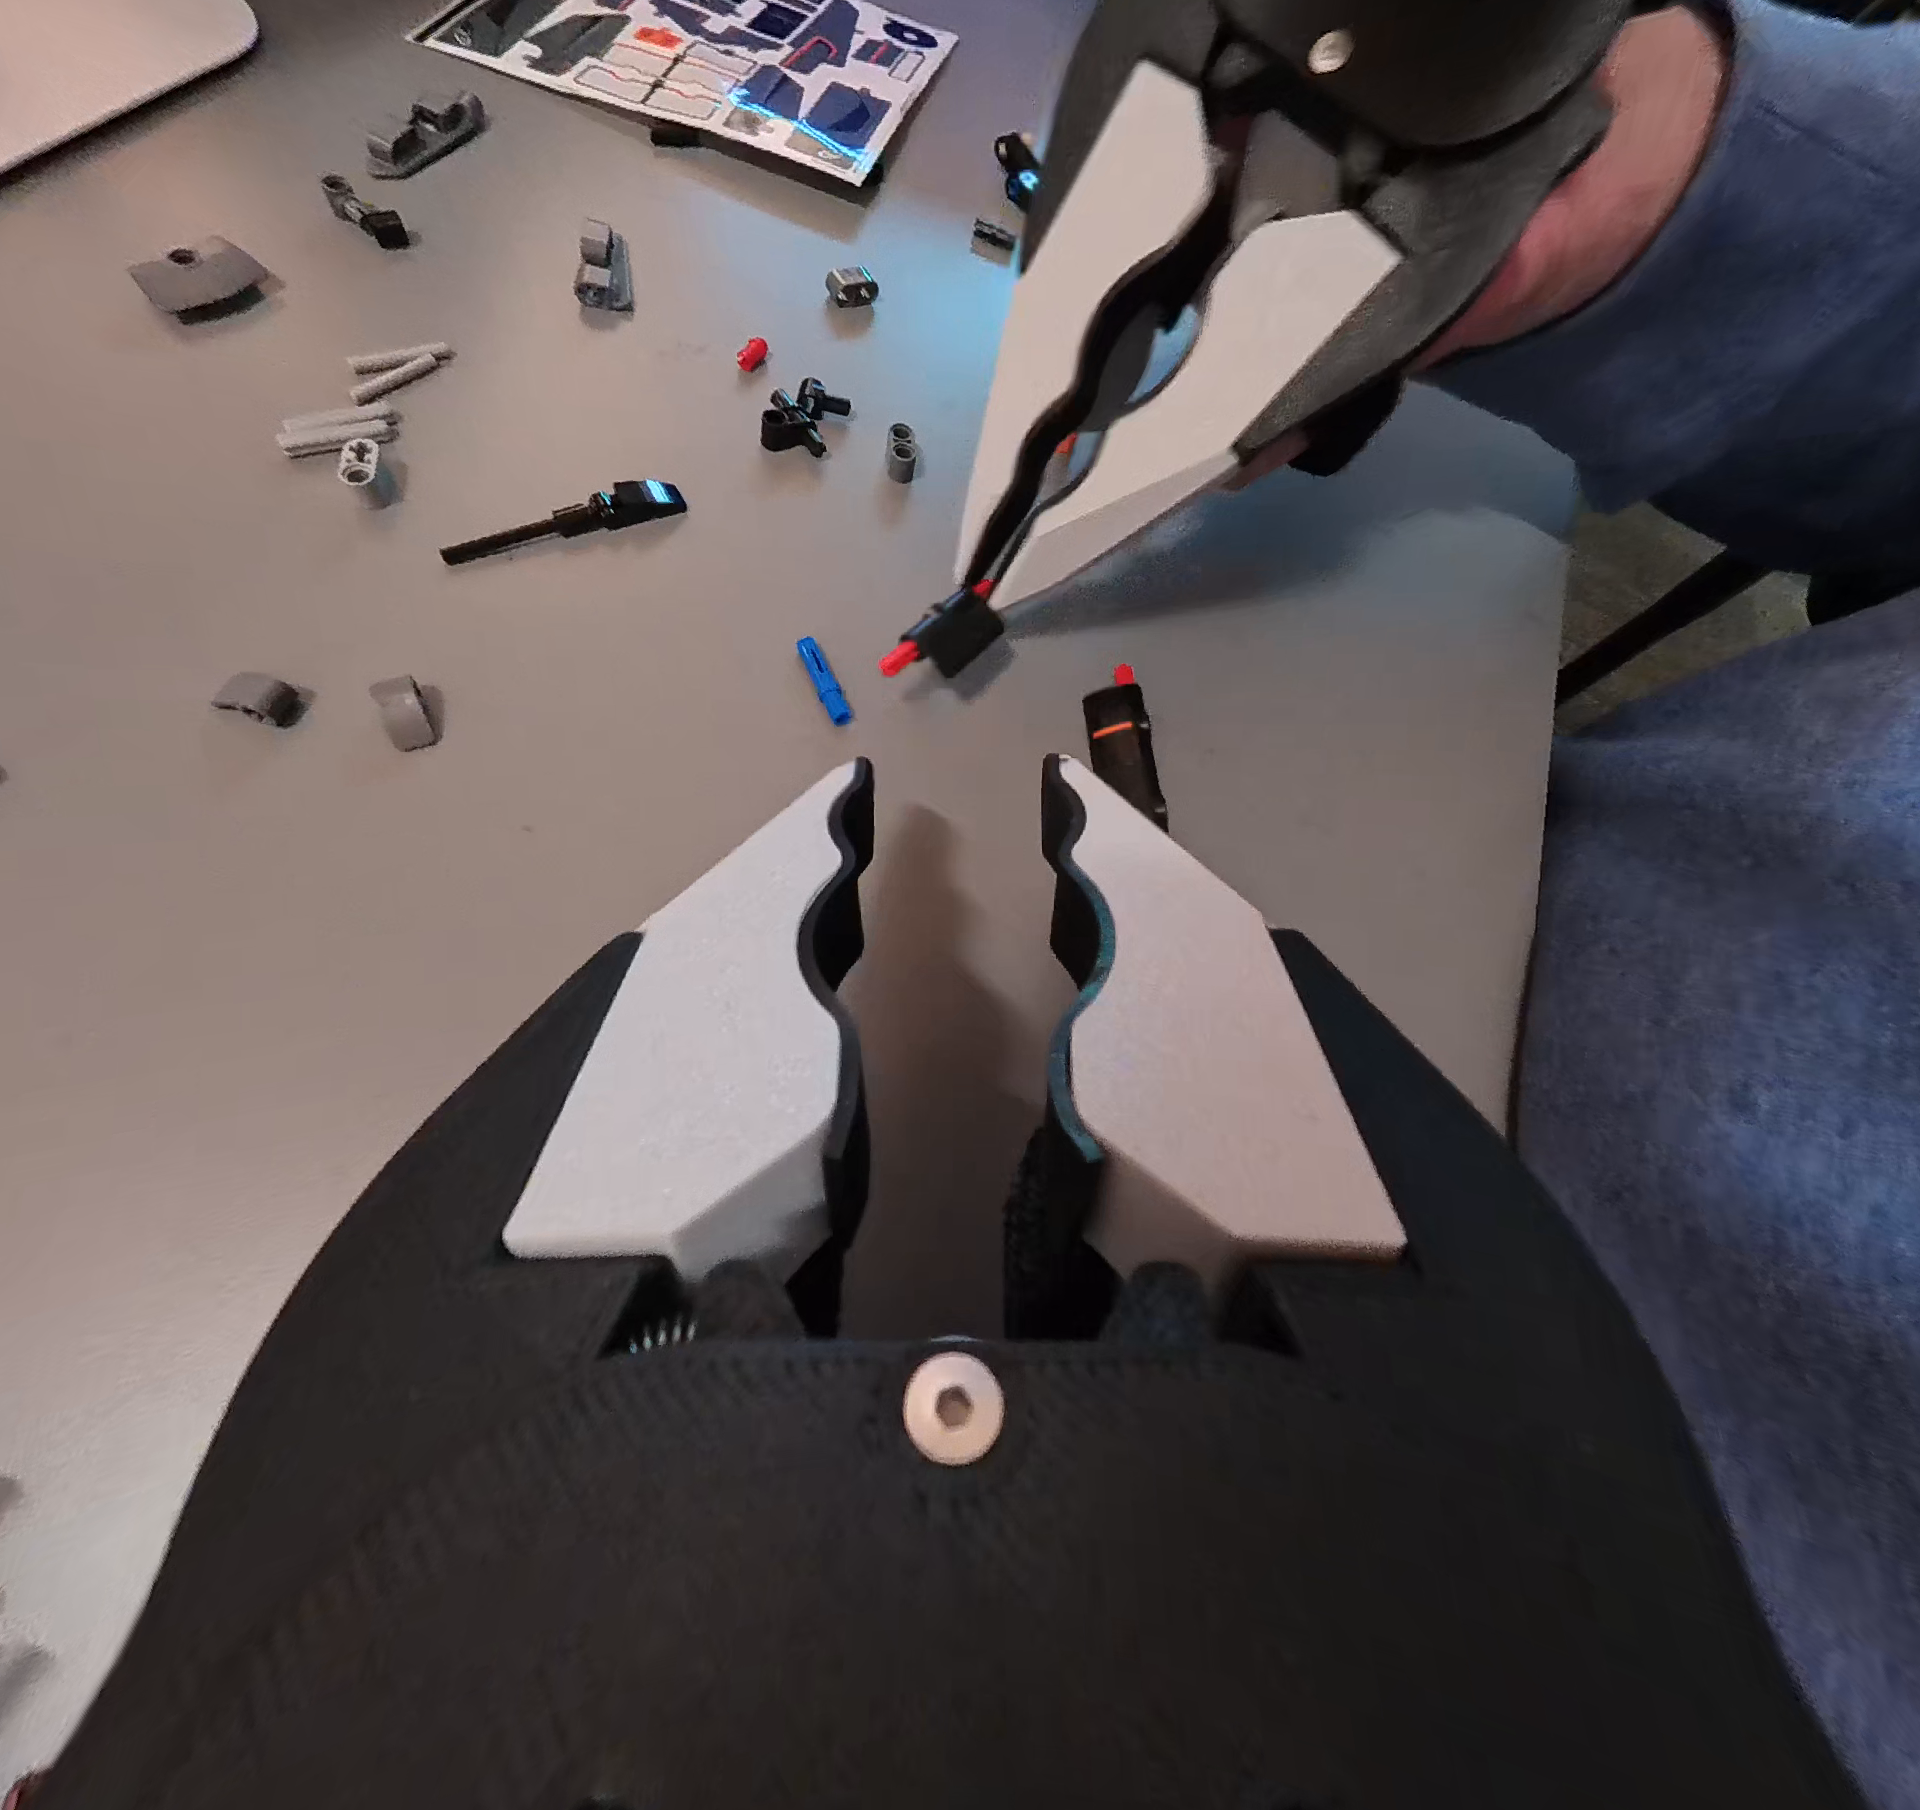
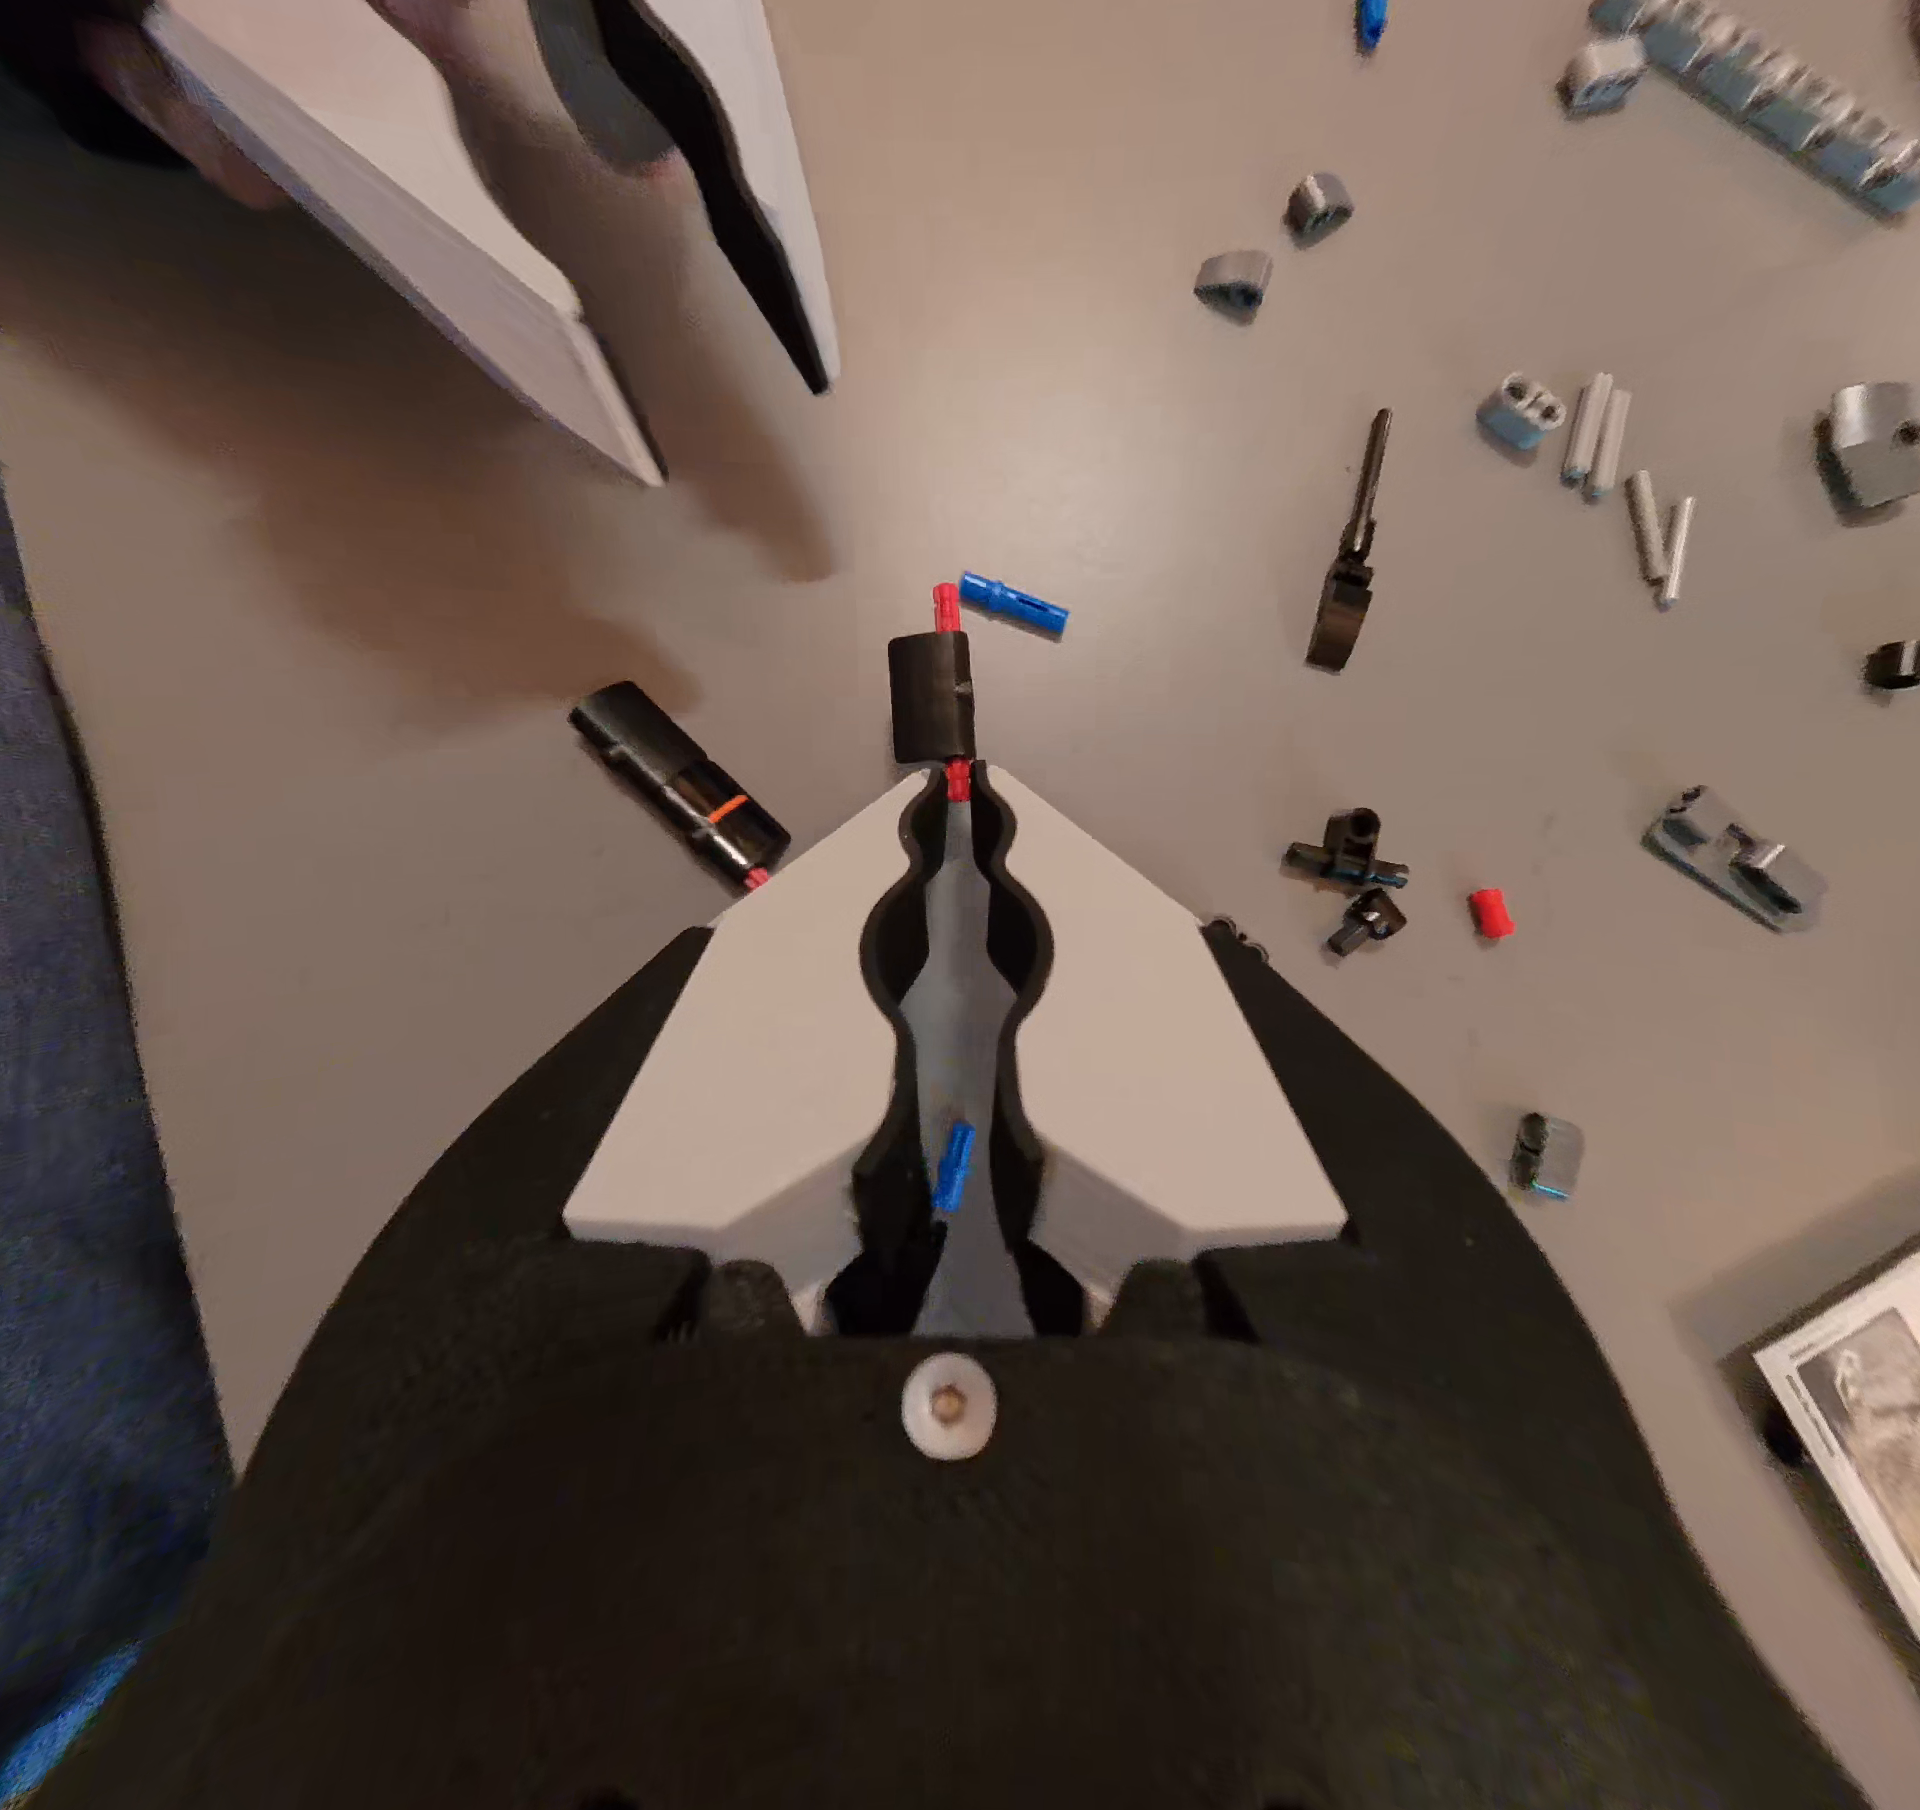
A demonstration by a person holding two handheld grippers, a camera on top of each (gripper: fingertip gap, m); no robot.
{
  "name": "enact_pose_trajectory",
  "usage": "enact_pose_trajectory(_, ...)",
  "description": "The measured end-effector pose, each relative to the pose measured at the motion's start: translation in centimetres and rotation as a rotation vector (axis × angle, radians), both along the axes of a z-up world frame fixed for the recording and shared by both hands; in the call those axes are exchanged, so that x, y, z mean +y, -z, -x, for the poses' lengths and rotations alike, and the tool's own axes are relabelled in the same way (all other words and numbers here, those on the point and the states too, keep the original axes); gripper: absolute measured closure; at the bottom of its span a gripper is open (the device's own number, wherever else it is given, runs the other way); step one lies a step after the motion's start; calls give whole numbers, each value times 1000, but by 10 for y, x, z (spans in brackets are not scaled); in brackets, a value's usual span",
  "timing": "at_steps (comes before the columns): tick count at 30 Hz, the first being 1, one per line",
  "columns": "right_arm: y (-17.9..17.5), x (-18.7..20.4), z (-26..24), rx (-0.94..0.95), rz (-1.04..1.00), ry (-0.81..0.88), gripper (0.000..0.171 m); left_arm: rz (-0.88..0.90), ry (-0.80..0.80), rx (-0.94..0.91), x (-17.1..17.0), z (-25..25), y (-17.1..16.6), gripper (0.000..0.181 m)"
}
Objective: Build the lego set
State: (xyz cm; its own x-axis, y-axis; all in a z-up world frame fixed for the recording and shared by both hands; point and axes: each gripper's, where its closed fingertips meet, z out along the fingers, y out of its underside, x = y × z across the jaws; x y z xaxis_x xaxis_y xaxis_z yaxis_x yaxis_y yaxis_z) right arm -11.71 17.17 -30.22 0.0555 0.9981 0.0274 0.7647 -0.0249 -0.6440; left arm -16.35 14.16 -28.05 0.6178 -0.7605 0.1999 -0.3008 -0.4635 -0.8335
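Note:
My right gripper (image 2: 956, 778) is shut on the red axle end (image 2: 957, 784) of a small black lego piece (image 2: 930, 695) that lies low over the grey table; the axle's other end sticks out past the piece. In the left wrist view this gripper (image 1: 977, 594) pinches the same black piece (image 1: 954, 638). My left gripper (image 1: 956, 773) is open and empty, hovering just short of that piece. A blue pin (image 1: 824, 680) lies beside the piece. A black assembly with an orange stripe (image 1: 1117, 737) lies by my left gripper's right finger, and shows in the right wrist view (image 2: 675, 773).
Loose grey and black parts are scattered over the table, including a black axle piece (image 1: 566, 524), grey rods (image 1: 400, 368) and a red bush (image 1: 751, 353). A sticker sheet (image 1: 686, 35) lies at the back. A booklet (image 2: 1860, 1428) lies at the right. The table edge (image 1: 1548, 721) runs close on the right. Left tips to right tips: about 7 cm. The right tips stand about 4 cm off the blue pin (image 1: 824, 680). Seen from the right wrist view (image 2: 1017, 608) as well.

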Motion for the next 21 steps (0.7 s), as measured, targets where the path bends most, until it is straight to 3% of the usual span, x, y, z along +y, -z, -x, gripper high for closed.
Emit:
enact_pose_trajectory(4, -32, -14, 3, 120, -77, 7, 169, 37, 1, -103, 0, -11, -11, 149)
enact_pose_trajectory(9, -68, -33, 12, 331, -89, 112, 170, 108, 18, -376, -4, -33, -42, 148)
enact_pose_trajectory(16, -81, -42, 16, 512, -16, 272, 169, 156, 11, -640, -5, -41, -69, 167)
enact_pose_trajectory(21, -84, -47, 17, 567, -18, 299, 169, 142, 28, -689, -8, -44, -77, 172)
